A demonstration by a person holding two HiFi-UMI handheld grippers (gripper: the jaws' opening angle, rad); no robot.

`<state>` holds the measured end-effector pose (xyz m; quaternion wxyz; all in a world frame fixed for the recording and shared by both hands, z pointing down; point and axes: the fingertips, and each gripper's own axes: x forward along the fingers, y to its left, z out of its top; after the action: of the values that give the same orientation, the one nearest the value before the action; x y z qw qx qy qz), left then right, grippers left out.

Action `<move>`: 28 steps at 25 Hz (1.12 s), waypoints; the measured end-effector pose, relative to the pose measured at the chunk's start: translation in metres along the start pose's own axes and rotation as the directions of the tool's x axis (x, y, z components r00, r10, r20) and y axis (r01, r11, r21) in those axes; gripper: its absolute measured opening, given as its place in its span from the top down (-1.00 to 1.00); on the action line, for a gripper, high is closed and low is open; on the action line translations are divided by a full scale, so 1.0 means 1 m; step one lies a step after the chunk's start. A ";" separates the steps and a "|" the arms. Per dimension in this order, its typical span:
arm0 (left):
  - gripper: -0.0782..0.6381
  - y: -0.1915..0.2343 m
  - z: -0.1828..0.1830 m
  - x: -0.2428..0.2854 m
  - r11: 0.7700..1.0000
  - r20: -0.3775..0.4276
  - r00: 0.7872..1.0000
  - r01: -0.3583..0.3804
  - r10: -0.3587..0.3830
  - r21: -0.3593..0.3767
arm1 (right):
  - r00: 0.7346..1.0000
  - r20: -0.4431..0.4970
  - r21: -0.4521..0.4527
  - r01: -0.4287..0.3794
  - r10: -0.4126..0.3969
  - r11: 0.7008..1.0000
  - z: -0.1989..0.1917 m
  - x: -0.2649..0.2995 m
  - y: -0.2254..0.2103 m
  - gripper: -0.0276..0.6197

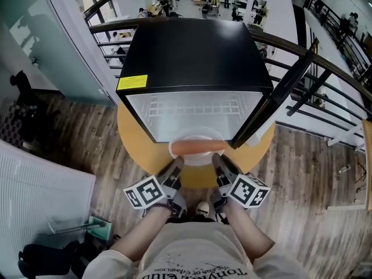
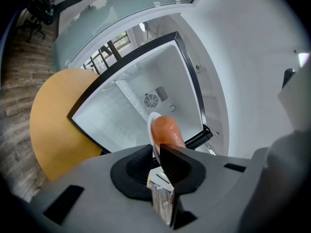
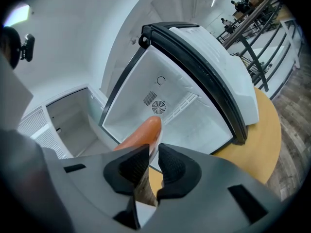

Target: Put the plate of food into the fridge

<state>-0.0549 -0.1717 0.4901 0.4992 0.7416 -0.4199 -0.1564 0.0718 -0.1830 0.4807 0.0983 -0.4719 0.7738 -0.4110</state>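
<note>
Your left tool (image 1: 176,164) and right tool (image 1: 217,158) each clench the rim of the round white plate (image 1: 200,159) bearing an orange sausage (image 1: 197,147). The plate is just before the open black mini fridge (image 1: 192,57) on the round yellow table (image 1: 139,147). Grey wood-plank floor (image 1: 87,144) lies around the fridge, with a black metal railing (image 1: 110,24) behind it.

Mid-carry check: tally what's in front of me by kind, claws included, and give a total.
fridge: 1, door open
table: 1, round and yellow
plate: 1, gripped at its rim from both sides
sausage: 1, lying on the plate
claws: 2, left claw and right claw, both shut on the plate
Total: 6
</note>
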 end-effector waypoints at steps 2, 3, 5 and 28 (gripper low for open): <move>0.61 -0.002 0.010 0.005 1.000 0.006 1.000 0.006 -0.006 0.005 | 1.000 0.009 0.001 -0.005 0.005 1.000 0.006 0.008 0.003 0.68; 0.61 -0.003 0.014 0.008 1.000 0.010 1.000 0.009 -0.009 0.007 | 1.000 0.014 0.000 -0.006 0.006 1.000 0.010 0.011 0.004 0.68; 0.61 -0.006 0.023 0.013 1.000 0.017 1.000 0.017 -0.017 0.006 | 1.000 0.025 -0.006 -0.008 0.008 1.000 0.018 0.017 0.007 0.68; 0.61 0.007 0.083 0.094 1.000 0.003 1.000 -0.021 0.021 0.001 | 0.997 0.055 -0.002 0.051 -0.051 0.999 0.075 0.092 -0.016 0.68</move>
<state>-0.0562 -0.2961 0.4765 0.5001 0.7371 -0.4284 -0.1521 0.0729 -0.3015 0.4657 0.1082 -0.5026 0.7592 -0.3991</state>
